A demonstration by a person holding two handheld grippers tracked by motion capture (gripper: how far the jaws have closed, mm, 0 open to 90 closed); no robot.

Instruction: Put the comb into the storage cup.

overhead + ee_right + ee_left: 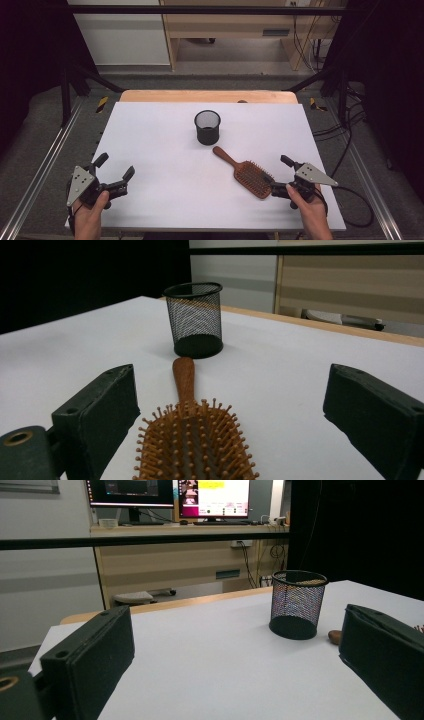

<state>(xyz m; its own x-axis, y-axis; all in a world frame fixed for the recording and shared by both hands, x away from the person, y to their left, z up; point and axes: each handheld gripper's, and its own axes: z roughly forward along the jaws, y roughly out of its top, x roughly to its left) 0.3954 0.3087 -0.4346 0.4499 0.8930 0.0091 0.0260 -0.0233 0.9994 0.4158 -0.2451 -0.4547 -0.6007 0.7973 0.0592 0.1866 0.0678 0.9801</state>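
Nothing grasped yet: your right gripper, jaws apart, straddles the hairbrush lying at 5 o'clock of the mesh cup; left gripper idles wide apart.

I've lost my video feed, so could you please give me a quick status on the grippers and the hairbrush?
Left gripper open, idle. Right gripper open, jaws either side of hairbrush head, not closed. Brush flat, bristles up, handle toward mesh cup. Nothing between.

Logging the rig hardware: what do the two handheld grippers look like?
Both match: the left gripper and right gripper are black, each with two blocky flat-faced jaws and a grey three-cornered plate on top. A black cable trails from the right one. No sleeves visible.
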